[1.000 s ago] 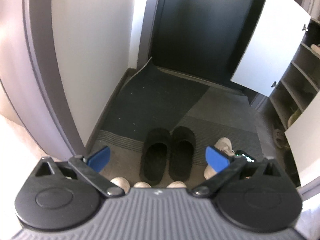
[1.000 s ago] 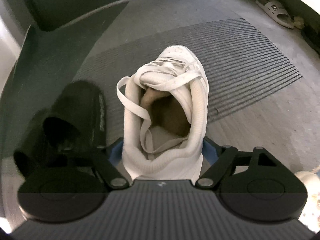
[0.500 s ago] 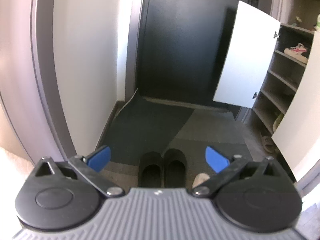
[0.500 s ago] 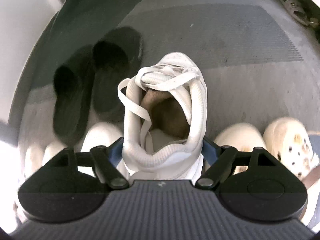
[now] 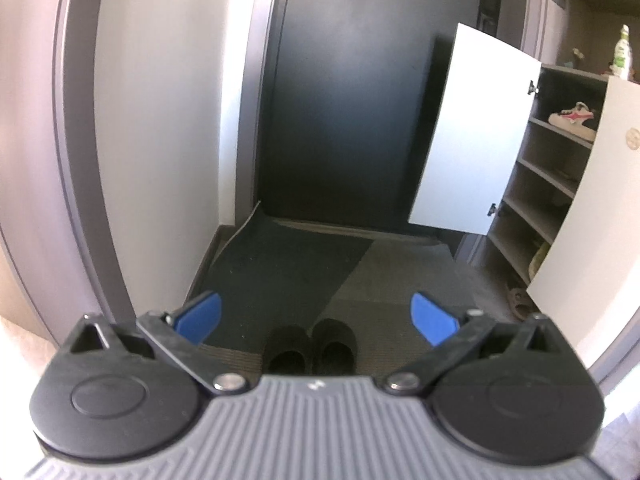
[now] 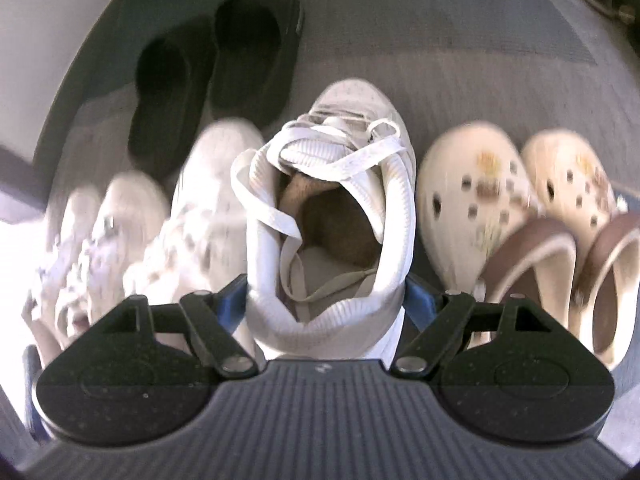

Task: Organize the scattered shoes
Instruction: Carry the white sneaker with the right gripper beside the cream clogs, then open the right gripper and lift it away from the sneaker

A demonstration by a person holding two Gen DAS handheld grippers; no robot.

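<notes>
Setting: entryway mat point(image 5: 360, 264), dark door behind, shoe cabinet point(image 5: 560, 184) standing open.
Right gripper point(image 6: 324, 304): clamped on the heel of a white sneaker point(image 6: 332, 216), carried above a gap between a blurred pale shoe point(image 6: 208, 208) and cream clogs point(image 6: 472, 192).
Left gripper point(image 5: 316, 316): spread wide, nothing held, black slippers point(image 5: 312, 350) below.
Risk: neighbours could be clipped if the sneaker is lowered crooked.
Shelves: a pink-striped shoe point(image 5: 572, 118) is stored up top; lower contents can't be made out.

Home entryway: front door point(image 5: 344, 120), shoe cabinet point(image 5: 560, 184), doormat point(image 5: 304, 264).
</notes>
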